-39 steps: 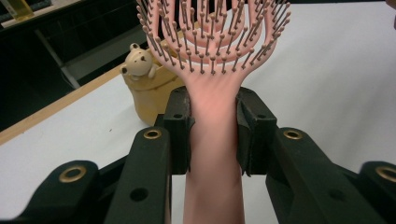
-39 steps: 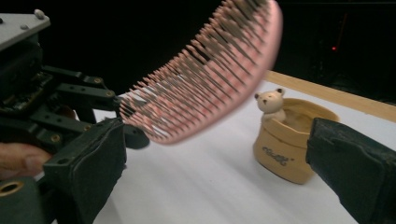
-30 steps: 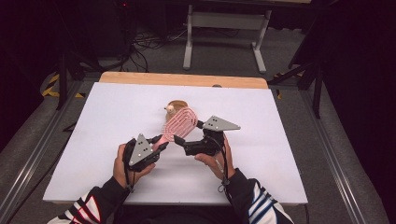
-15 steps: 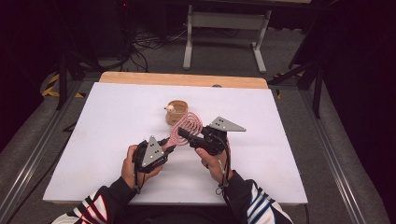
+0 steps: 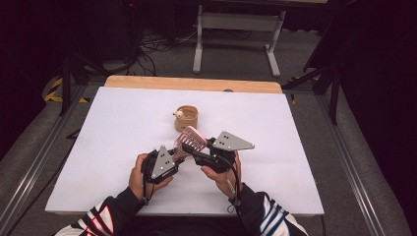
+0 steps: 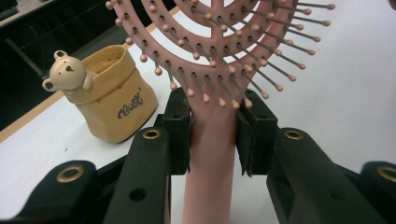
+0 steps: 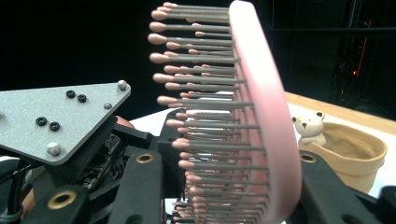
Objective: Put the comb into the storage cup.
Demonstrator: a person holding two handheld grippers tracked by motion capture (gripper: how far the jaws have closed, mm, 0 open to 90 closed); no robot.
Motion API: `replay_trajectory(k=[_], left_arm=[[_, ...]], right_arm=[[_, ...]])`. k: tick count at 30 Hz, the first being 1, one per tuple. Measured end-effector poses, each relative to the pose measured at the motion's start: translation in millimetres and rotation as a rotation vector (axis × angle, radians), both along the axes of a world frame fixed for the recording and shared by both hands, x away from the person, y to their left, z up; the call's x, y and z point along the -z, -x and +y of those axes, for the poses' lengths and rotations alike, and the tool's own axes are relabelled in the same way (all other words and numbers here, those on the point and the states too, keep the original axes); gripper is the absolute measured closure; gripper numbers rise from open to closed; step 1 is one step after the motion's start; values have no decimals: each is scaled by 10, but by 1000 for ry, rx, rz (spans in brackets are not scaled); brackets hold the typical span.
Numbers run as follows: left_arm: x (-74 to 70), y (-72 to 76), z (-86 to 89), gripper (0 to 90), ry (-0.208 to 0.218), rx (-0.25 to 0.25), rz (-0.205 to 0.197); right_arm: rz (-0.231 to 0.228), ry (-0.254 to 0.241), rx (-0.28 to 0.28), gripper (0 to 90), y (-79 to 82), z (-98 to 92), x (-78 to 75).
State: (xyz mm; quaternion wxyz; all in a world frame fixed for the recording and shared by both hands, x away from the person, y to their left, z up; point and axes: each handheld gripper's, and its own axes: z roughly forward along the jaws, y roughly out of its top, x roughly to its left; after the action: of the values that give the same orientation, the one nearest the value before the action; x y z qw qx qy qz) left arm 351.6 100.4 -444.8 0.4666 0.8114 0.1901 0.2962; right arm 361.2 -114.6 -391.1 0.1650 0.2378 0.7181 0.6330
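Observation:
A pink hairbrush (image 5: 192, 139) with ball-tipped bristles is held above the white table (image 5: 113, 128), in front of the person. My left gripper (image 5: 180, 153) is shut on its handle (image 6: 210, 154), pads pressing both sides just below the head. My right gripper (image 5: 193, 149) comes in from the right. Its jaws have just been closing and now stand shut on the brush head (image 7: 264, 116), which sits edge-on between them with the bristles pointing left. A tan bag-shaped cup (image 5: 187, 118) with a small bear figure (image 6: 67, 72) on its rim stands just beyond the brush.
A wooden strip (image 5: 192, 84) runs along the table's far edge. Beyond it stand a metal frame (image 5: 236, 37) and cables on a dark floor. The left gripper's grey plate (image 7: 60, 116) lies close beside my right jaws.
The right gripper's jaws, wide apart a second ago, have closed onto the brush head. Both hands and the brush have drawn slightly nearer the person, away from the cup.

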Motion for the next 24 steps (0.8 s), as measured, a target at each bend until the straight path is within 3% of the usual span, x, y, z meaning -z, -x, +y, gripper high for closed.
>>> replay_trajectory(k=[6,12,16,21,24], left_arm=[[2,-5,10,640,4,18,11],[20,-19,48,579,6,56,15],[19,-26,123,534,32,71,21],[10,-15,232,483,35,80,19],[-1,-7,310,395,28,80,11]], right_arm=[[-54,23,2,634,18,-42,-52],[-85,14,20,635,30,-128,-113],[-101,2,42,637,24,-221,-158],[-111,-5,68,637,18,-309,-193],[-121,-13,88,637,15,-373,-224]])
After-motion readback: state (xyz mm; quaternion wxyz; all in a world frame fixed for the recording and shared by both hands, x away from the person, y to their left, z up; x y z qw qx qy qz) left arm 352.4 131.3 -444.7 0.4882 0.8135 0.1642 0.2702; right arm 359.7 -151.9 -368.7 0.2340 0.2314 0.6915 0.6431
